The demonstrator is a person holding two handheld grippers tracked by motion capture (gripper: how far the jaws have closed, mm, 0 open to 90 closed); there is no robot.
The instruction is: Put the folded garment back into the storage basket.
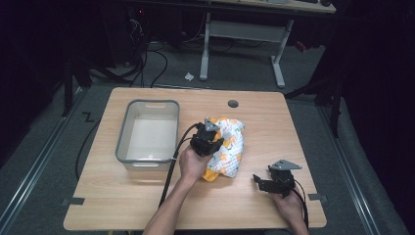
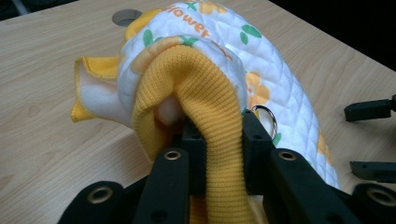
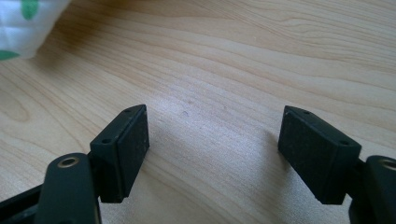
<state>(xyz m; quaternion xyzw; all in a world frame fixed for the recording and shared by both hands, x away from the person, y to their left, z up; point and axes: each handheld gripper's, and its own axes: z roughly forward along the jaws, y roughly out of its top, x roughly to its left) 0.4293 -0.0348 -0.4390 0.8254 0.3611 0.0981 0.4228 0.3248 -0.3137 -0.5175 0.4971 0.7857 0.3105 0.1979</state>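
Observation:
A white quilted garment [image 1: 230, 147] with orange flowers and yellow ribbed trim lies bunched in the middle of the wooden table. My left gripper [image 1: 208, 139] sits at its left side, shut on the yellow ribbed cuff [image 2: 210, 121], which is pinched between the two black jaws. A small metal ring [image 2: 267, 121] shows on the garment just right of the jaws. My right gripper [image 1: 264, 182] rests near the front right of the table, open and holding nothing, its pads [image 3: 128, 149] wide apart over bare wood. A corner of the garment [image 3: 25, 25] shows at the top left of the right gripper view.
A grey plastic bin [image 1: 125, 142], nothing in it, stands left of the garment. A round cable hole [image 1: 233, 104] is set in the table's far side. Black cables trail from both grippers toward the front edge. Another desk's legs [image 1: 279, 58] stand beyond the table.

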